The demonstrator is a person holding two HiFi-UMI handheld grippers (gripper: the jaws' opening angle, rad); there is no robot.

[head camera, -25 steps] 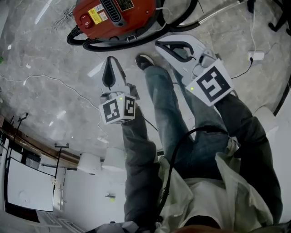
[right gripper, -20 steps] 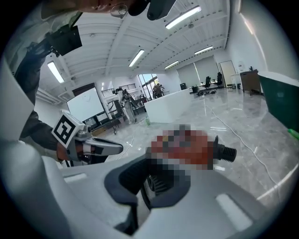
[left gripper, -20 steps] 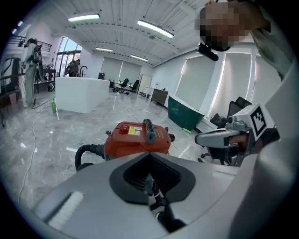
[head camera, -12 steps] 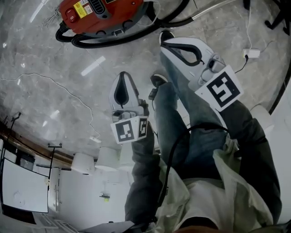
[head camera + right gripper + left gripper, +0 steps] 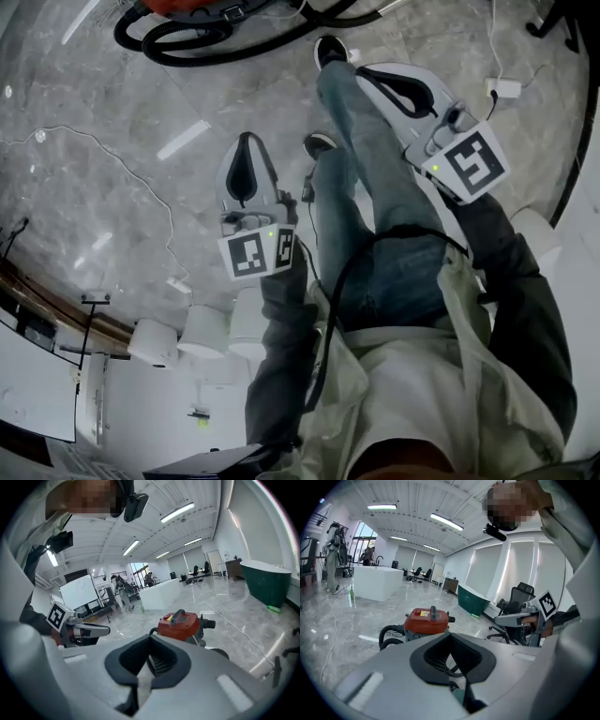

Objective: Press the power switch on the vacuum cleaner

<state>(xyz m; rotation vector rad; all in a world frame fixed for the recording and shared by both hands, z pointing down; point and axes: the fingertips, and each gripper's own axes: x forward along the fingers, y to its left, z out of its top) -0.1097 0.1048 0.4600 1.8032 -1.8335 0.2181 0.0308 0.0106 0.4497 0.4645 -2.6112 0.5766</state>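
The red vacuum cleaner (image 5: 426, 620) stands on the grey floor a step or two ahead of me, its black hose (image 5: 197, 47) coiled round it. In the head view only a red sliver (image 5: 173, 6) shows at the top edge. The right gripper view shows the vacuum cleaner (image 5: 180, 623) with its handle on top. My left gripper (image 5: 246, 139) and right gripper (image 5: 362, 70) are both shut and hold nothing. They hang in the air well short of the machine. Each appears in the other's view, as the right gripper (image 5: 520, 619) and the left gripper (image 5: 89, 631).
The person's legs and shoes (image 5: 328, 49) stand between the grippers. A white plug block with cable (image 5: 502, 89) lies at the right and a thin white cable (image 5: 94, 141) crosses the floor at the left. An office chair (image 5: 518, 599) and a green tub (image 5: 473, 603) stand beyond.
The vacuum cleaner has slid up to the top edge of the head view. Both grippers stay shut, and the left one has shifted slightly toward the middle of the head view.
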